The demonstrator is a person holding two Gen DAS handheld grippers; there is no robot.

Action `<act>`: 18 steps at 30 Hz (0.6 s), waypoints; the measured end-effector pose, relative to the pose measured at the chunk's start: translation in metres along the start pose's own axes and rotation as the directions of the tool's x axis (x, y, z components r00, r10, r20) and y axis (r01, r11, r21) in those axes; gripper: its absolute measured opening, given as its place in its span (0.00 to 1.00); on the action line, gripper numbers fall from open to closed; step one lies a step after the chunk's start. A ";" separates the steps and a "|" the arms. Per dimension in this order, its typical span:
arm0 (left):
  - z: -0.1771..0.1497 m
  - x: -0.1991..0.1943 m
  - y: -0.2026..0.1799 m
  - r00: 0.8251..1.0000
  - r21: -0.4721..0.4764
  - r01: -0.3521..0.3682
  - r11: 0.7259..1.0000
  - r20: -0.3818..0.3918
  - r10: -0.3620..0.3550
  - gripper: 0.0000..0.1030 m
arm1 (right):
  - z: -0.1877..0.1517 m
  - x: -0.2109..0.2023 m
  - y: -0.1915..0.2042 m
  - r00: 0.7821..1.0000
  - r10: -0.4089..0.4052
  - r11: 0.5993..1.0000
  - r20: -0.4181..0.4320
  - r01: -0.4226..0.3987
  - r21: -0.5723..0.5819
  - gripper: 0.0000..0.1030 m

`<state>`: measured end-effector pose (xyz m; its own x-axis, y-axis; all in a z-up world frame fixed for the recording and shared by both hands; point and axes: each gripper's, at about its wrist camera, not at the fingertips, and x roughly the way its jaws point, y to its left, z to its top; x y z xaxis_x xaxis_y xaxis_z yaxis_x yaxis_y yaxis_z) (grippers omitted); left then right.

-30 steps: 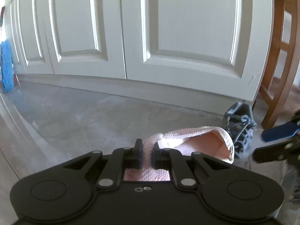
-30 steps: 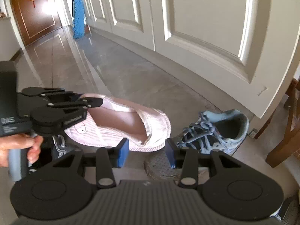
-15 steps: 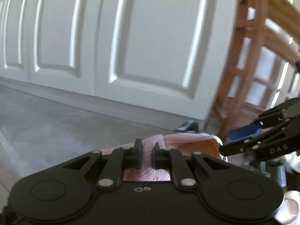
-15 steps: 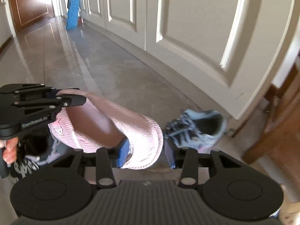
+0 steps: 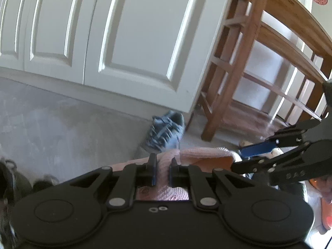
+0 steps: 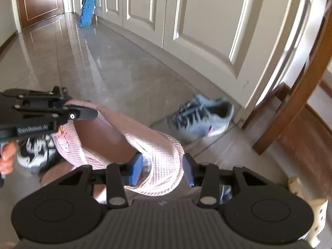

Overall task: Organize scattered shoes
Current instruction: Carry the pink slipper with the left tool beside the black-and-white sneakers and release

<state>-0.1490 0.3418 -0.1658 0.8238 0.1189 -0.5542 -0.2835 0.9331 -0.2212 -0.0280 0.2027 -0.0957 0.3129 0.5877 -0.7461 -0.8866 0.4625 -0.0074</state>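
Two grippers share one pink slipper [image 6: 149,145], which hangs off the floor between them. Your left gripper [image 5: 162,171] has its jaws nearly together, pinched on a thin fold of the slipper's knit edge. Your right gripper [image 6: 162,171] has its jaws part way apart with the slipper's rounded end filling the gap betw. the blue pads; left pad sits against the fabric, right pad looks just touching, so it reads as clamped on the slipper.

Room: grey tile floor [image 6: 108,66] is bare and wide to the left, running down the hallway to a blue mop [image 6: 87,6] leaning at the far end. White panelled doors [image 5: 134,41] form the hard edge ahead. A grey sneaker [image 6: 204,116] lies at the foot of those doors, by the corner, well apart from the slipper. To the right of that, a wooden rack [image 5: 259,66] stands w/ its near leg just beside the door corner; tight there. A black-and-white sneaker [image 6: 35,153] lies on the floor under the left gripper, near your hand [image 6: 7,157].
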 end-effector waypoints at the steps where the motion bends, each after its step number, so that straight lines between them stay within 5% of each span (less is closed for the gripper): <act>1: -0.005 -0.005 -0.007 1.000 -0.002 -0.009 1.000 -0.006 0.009 0.08 | -0.005 -0.002 -0.001 1.000 0.009 1.000 0.003 -0.009 0.001 0.45; 9: -0.057 -0.042 -0.048 0.985 -0.124 -0.062 0.990 -0.169 0.041 0.08 | -0.058 -0.030 -0.003 0.991 0.128 0.989 0.047 -0.124 -0.080 0.45; 18: -0.103 -0.026 -0.048 0.954 -0.280 -0.131 0.951 -0.298 0.043 0.08 | -0.108 -0.027 0.007 0.982 0.188 0.976 -0.022 -0.190 -0.111 0.45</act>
<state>-0.2073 0.2592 -0.2237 0.6269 0.0526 -0.7773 -0.5149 0.7767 -0.3628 -0.0794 0.1178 -0.1477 0.1328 0.6499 -0.7483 -0.9621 0.2658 0.0601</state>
